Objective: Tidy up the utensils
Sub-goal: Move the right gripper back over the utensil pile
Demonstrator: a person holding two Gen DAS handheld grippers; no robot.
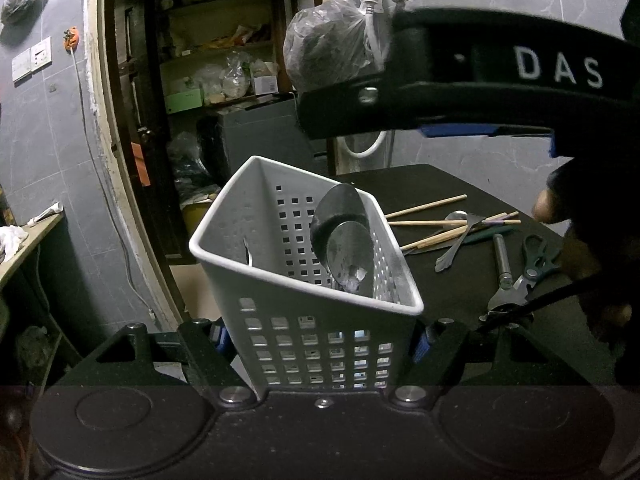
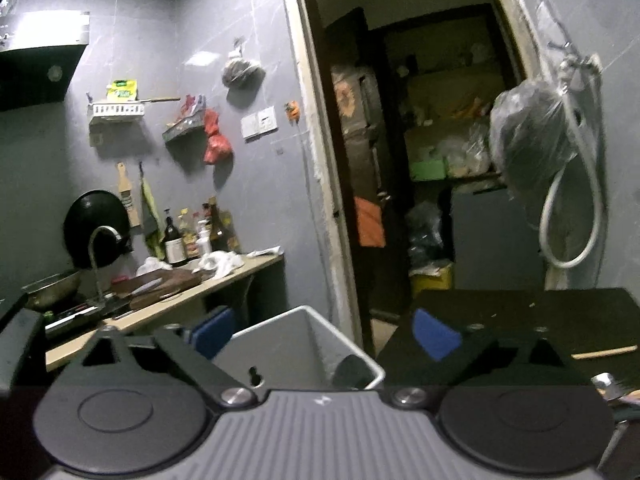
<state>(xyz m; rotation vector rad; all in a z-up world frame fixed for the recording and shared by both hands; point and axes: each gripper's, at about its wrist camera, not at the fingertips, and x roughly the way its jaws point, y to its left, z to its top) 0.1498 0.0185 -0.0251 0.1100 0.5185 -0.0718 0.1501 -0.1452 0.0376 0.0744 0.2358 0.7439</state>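
A white perforated utensil caddy (image 1: 280,264) is clamped between the fingers of my left gripper (image 1: 320,338) and tilts toward the black table (image 1: 472,280). Two metal spoons (image 1: 348,248) stand in it, bowls up. My right gripper (image 1: 344,120) hovers above the caddy's right side; in the right wrist view it (image 2: 324,334) is open and empty over the caddy's rim (image 2: 300,344). Wooden chopsticks (image 1: 436,220), a spoon (image 1: 456,240), a metal peeler (image 1: 502,256) and scissors (image 1: 532,264) lie on the table to the right.
An open doorway (image 1: 180,120) with cluttered shelves is behind the caddy. A bagged object (image 1: 328,48) hangs from a wall tap. A kitchen counter (image 2: 160,304) with bottles, sink and wok is at left in the right wrist view.
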